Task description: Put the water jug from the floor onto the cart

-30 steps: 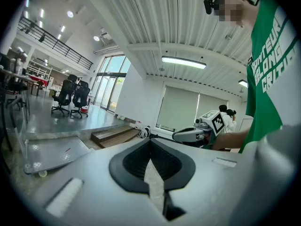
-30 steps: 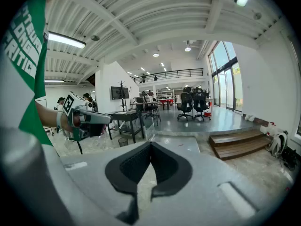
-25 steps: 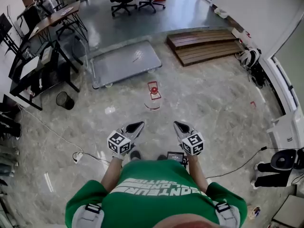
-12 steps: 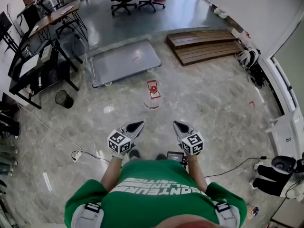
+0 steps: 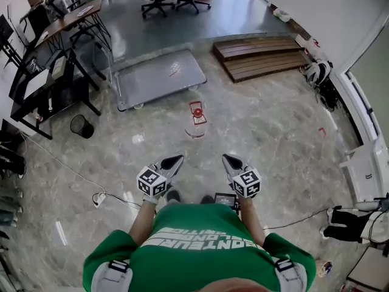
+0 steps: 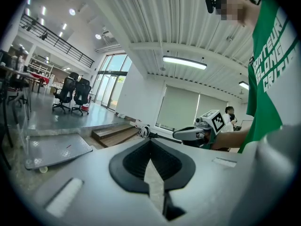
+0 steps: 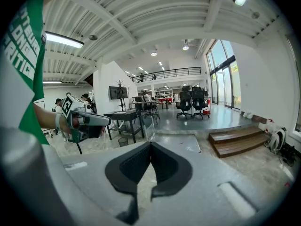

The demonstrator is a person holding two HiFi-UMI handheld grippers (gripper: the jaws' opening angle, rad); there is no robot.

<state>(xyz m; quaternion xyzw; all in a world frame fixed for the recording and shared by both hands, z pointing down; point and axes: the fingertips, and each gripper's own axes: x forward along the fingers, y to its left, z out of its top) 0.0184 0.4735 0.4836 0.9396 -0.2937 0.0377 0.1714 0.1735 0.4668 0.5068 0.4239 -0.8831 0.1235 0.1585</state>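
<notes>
Seemingly unmoved, both hand-held grippers [image 5: 175,160] [image 5: 227,160] stay closed, empty.

We can read white capitals only in part on the person's green T-shirt [image 6: 275,102]: "NTEUR", "LONG" and "CRITI" in the left gripper view, and the same print upside down in the head view. Black-and-white square code markers stand on the marker cubes of the left gripper [image 5: 175,159] and the right gripper [image 5: 229,159].

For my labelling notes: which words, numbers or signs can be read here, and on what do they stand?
"LONG", "CRITI": white print on the shirt, letters cut off at the edges.
Jug: too small to read.
Cubes: square patterns only, no letters.
</notes>
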